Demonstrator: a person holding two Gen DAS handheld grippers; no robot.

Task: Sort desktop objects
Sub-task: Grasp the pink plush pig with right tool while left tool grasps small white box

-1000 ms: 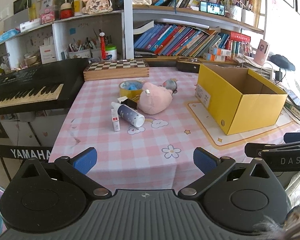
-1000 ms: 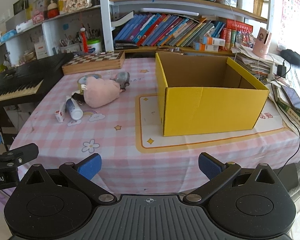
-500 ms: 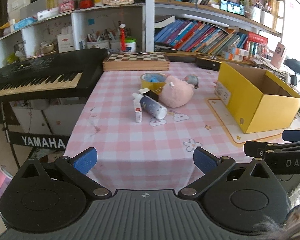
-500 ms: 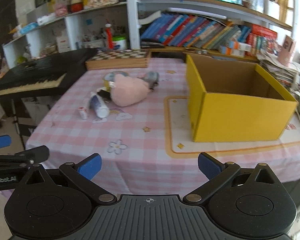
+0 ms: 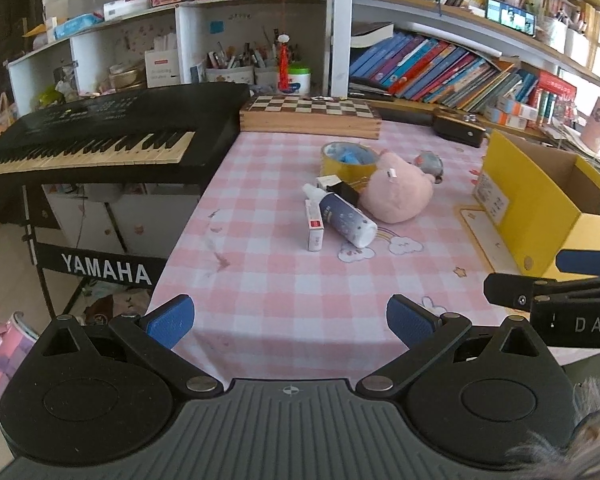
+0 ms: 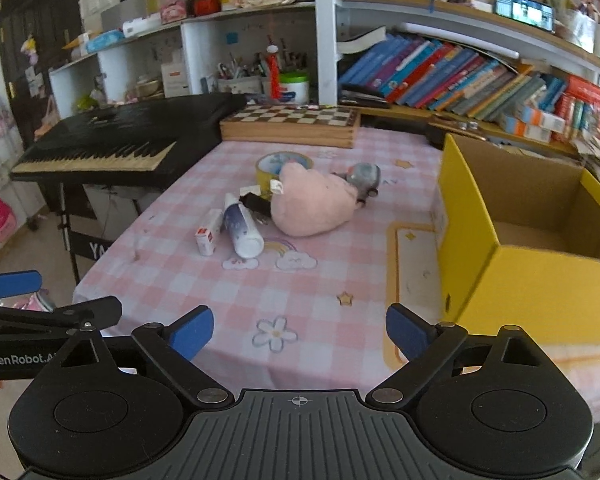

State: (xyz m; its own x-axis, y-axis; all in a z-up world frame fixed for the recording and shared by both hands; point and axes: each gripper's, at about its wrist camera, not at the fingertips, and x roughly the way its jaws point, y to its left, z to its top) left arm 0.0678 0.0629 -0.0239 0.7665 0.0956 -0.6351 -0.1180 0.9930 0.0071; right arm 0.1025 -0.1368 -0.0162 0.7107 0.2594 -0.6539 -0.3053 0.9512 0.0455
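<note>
Both grippers hang over the near edge of the table with the pink-and-white checked cloth (image 5: 284,280), and neither touches anything. The left gripper (image 5: 290,322) has its blue-padded fingers spread wide with only cloth between them. The right gripper (image 6: 299,330) also stands wide and empty, though its jaws have just been closing a little; in the left wrist view it juts in at the right edge.

The clutter sits in a huddle at the centre of both frames. A soft pink plush toy (image 6: 314,204) lies on its side, with a small grey round toy (image 6: 363,176) touching it on the far side. Behind the plush stands a yellow roll of tape (image 5: 349,159). Just left of the plush lies a white-and-dark-blue spray bottle (image 5: 343,216), cap toward the far side, and a small white carton with a red mark (image 5: 315,227) rests alongside it. A black binder clip (image 5: 343,192) is tucked between bottle and plush.

The open yellow cardboard box (image 6: 528,240) stands at the right of the frame, well apart from the huddle. A wooden chessboard case (image 5: 310,116) lies at the table's far edge, and a black Yamaha keyboard (image 5: 100,136) fills the upper left.
</note>
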